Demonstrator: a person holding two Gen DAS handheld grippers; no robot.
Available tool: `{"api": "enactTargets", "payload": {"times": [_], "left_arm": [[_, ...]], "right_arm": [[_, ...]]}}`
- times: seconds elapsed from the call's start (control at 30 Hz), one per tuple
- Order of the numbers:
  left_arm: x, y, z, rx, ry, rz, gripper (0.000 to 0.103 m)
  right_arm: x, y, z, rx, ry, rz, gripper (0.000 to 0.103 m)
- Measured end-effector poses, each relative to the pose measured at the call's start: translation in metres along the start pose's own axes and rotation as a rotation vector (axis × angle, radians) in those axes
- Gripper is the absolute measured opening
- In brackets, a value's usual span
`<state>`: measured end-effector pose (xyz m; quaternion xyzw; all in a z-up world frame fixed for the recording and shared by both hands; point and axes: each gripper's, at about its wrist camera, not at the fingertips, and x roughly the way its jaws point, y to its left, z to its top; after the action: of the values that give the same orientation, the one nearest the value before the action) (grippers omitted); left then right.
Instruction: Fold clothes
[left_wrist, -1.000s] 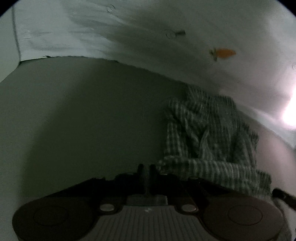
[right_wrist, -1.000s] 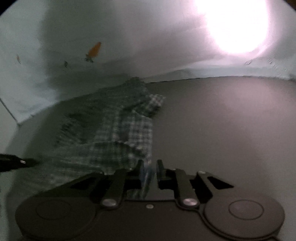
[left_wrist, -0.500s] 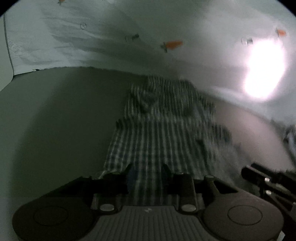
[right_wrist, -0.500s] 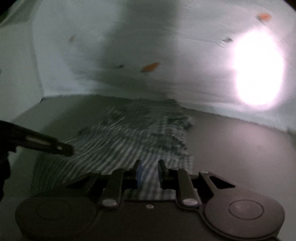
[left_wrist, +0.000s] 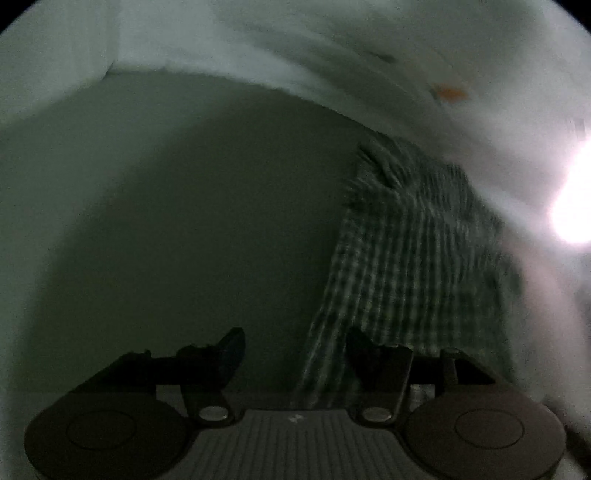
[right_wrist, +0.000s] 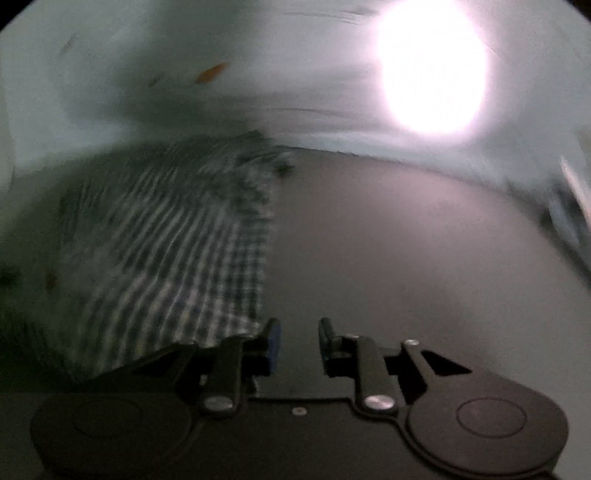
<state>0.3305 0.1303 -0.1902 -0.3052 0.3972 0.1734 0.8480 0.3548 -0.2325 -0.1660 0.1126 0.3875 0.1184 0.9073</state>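
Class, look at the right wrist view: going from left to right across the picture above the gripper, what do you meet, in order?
Checked cloth → bare dark tabletop → blurred pale object at the right edge, too smeared to identify. The bright light glare sits higher up, on the wall.

Grey tabletop (right_wrist: 406, 258) (checked cloth (right_wrist: 192, 251) on it)

Both wrist views sit low over the table (left_wrist: 166, 240), looking forward along each claw. Left claw (left_wrist: 295, 354) view has the checked cloth (left_wrist: 413, 258) right of centre; right claw (right_wrist: 297, 343) view has the cloth (right_wrist: 192, 258) left. Both share the cloth and the white backdrop (right_wrist: 258, 74) behind it.
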Motion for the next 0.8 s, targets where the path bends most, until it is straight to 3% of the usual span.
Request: {"api": "enactTargets", "payload": {"times": [0.07, 0.17, 0.2, 0.27, 0.37, 0.53, 0.6, 0.73, 0.77, 0.8], "left_arm": [[-0.010, 0.028, -0.003, -0.211, 0.062, -0.134, 0.072], [-0.018, 0.064, -0.016, -0.516, 0.135, -0.333, 0.083], [-0.018, 0.071, -0.020, -0.584, 0.154, -0.375, 0.085], [-0.018, 0.077, -0.025, -0.627, 0.178, -0.397, 0.085], [-0.011, 0.075, -0.030, -0.602, 0.228, -0.372, 0.087], [0.014, 0.061, -0.047, -0.597, 0.313, -0.406, 0.089], [0.017, 0.053, -0.047, -0.580, 0.306, -0.418, 0.096], [0.026, 0.043, -0.040, -0.582, 0.288, -0.420, 0.094], [0.027, 0.043, -0.037, -0.589, 0.283, -0.422, 0.092], [0.028, 0.042, -0.035, -0.591, 0.278, -0.422, 0.069]], "right_arm": [[-0.013, -0.030, 0.001, 0.334, 0.047, 0.105, 0.048], [-0.029, -0.070, -0.004, 0.786, 0.118, 0.237, 0.051], [-0.029, -0.075, -0.013, 0.879, 0.141, 0.250, 0.053], [-0.029, -0.083, -0.031, 1.034, 0.187, 0.268, 0.054], [-0.022, -0.080, -0.047, 1.105, 0.244, 0.288, 0.054], [-0.014, -0.065, -0.045, 1.061, 0.265, 0.325, 0.057], [-0.007, -0.061, -0.042, 1.037, 0.262, 0.328, 0.057], [0.011, -0.048, -0.033, 0.986, 0.270, 0.333, 0.057], [0.013, -0.048, -0.032, 0.975, 0.273, 0.331, 0.056], [0.013, -0.050, -0.033, 0.964, 0.276, 0.329, 0.051]]}}
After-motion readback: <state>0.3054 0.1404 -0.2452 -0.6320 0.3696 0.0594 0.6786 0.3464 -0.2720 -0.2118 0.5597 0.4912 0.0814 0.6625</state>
